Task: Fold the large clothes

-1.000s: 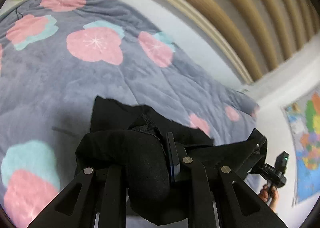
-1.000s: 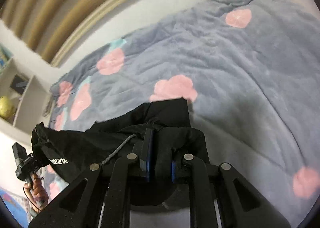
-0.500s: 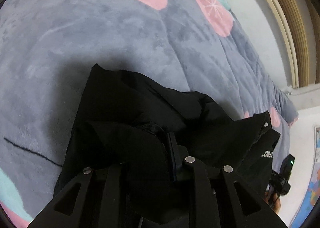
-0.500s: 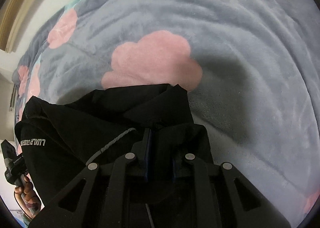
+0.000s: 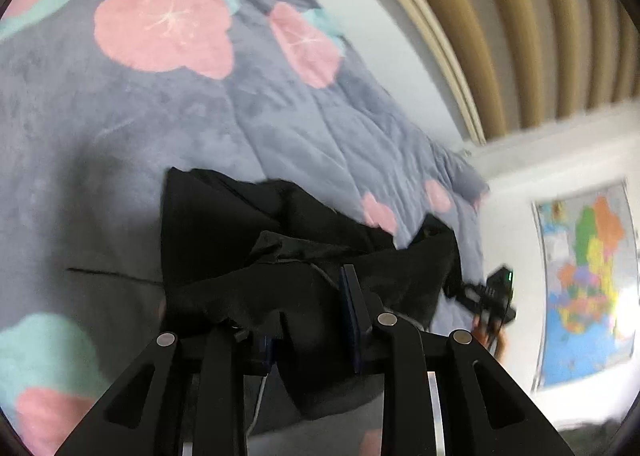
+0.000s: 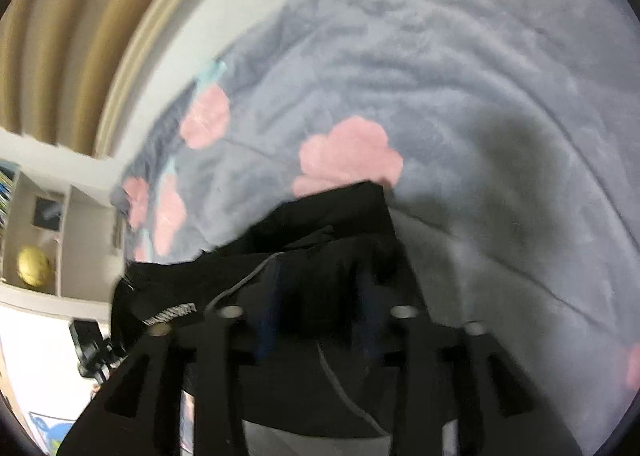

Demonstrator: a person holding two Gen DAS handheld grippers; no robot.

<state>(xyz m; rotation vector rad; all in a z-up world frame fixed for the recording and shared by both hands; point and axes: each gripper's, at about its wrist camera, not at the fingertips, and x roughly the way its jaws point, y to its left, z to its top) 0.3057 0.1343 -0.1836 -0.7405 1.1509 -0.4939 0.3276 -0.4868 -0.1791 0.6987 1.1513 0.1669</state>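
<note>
Cloth of the black garment (image 5: 248, 256) looks soft, limp and slack, best pinched at edges; left gripper (image 5: 308, 320) and right gripper (image 6: 316, 308) have just been opening, fabric loose between their jaws.

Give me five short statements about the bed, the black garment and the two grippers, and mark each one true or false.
1. The black garment lies on a grey blanket with pink flowers. True.
2. The right gripper is clamped tight on a white towel. False: its jaws have just been opening, with black cloth between them.
3. A coloured map hangs on the wall. True.
4. The garment is red. False: it is black, with a strip of white lettering.
5. The left gripper points at bare floor. False: it points at the garment on the bed, with cloth between its jaws, which have been opening.
</note>
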